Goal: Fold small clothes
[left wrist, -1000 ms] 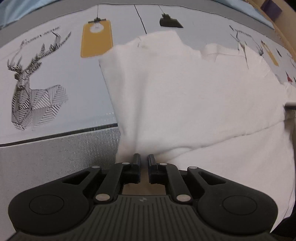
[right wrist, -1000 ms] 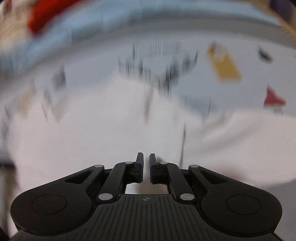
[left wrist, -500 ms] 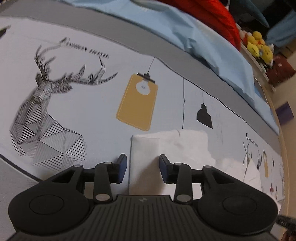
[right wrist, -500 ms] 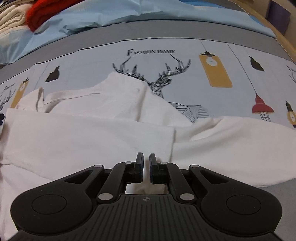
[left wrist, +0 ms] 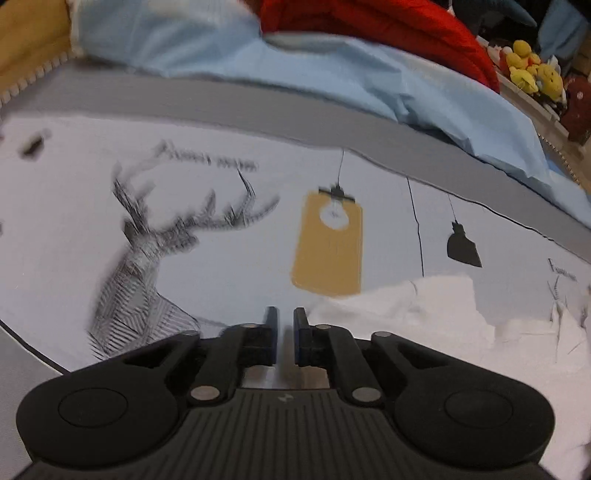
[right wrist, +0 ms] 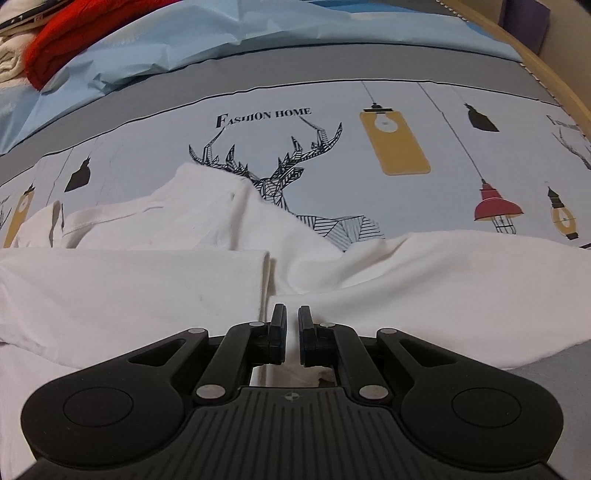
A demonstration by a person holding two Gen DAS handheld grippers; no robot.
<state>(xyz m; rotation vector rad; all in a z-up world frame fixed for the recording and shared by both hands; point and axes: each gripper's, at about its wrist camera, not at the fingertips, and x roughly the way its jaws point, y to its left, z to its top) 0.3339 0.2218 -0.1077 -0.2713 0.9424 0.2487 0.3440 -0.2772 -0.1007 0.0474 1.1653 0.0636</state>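
Through my left wrist camera, my left gripper hangs over the printed bed sheet, its jaws closing to a thin slit with nothing between them; only bare sheet shows past the tips. The white garment lies just to the right of the fingers, its rumpled edge below the yellow lamp print, and a deer print sits to the left, blurred. Farther back are a light blue cover and a red bundle. Through my right wrist camera, my right gripper is drawn nearly together, tips over the white garment, which spreads across the lower frame with one flap folded in from the left. Whether cloth is pinched between the pads, I cannot tell. The bed sheet reads "FASHION HOME" above a deer.
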